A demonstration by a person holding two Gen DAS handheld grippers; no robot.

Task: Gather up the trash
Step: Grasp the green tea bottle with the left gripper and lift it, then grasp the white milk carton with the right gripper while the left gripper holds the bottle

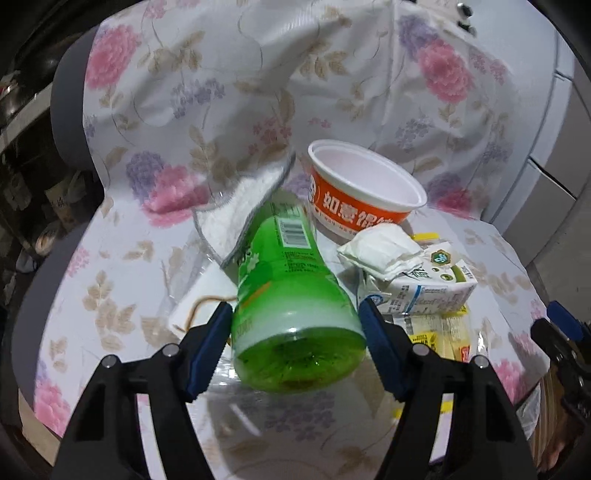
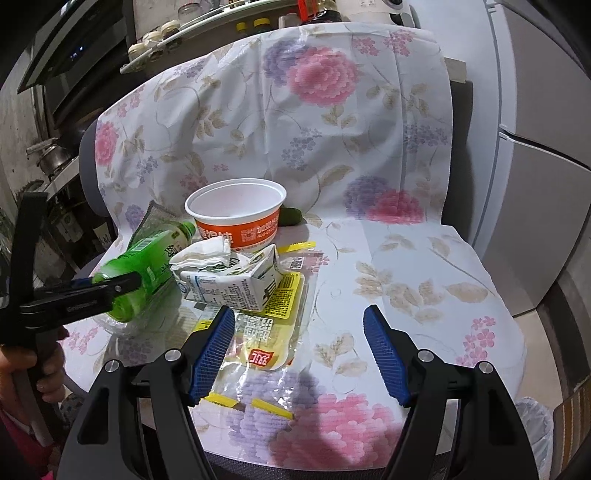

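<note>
Trash lies on a chair seat under a floral cloth. My left gripper is shut on the base of a green plastic bottle, which lies with its neck pointing away; the bottle also shows in the right wrist view. Beside it lie a crumpled tissue, a squashed milk carton and an orange-and-white noodle bowl. My right gripper is open and empty, above a clear and yellow wrapper.
A grey-edged cloth rests on the bottle's far end. A green object sits behind the bowl. A white-lined bin stands low at the right. Kitchen shelves are behind the chair, a fridge at the right.
</note>
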